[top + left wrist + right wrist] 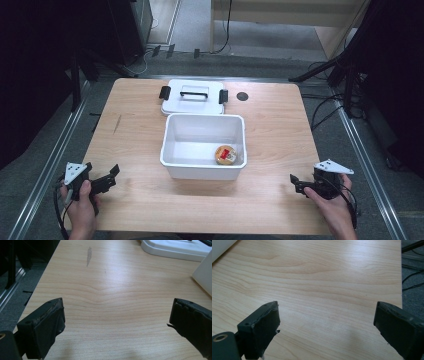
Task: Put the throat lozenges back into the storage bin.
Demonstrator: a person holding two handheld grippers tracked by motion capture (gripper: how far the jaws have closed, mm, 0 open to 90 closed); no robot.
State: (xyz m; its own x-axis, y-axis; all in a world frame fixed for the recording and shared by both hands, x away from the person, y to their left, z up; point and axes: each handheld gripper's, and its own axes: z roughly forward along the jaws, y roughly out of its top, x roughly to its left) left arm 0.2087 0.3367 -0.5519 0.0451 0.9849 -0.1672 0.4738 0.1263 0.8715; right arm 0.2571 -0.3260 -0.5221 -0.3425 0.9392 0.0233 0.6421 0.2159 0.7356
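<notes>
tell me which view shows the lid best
The high view: the whole white lid lies flat on the table behind the open white box, its black handle and both latches visible. The left gripper view catches one edge of it at the top right. The right gripper view looks across bare wood.

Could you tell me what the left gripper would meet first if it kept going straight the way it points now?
Probably nothing soon: the left gripper, jaws apart, points along bare table. The white bin and the lid sit right of that line, though depth is unclear.
</notes>
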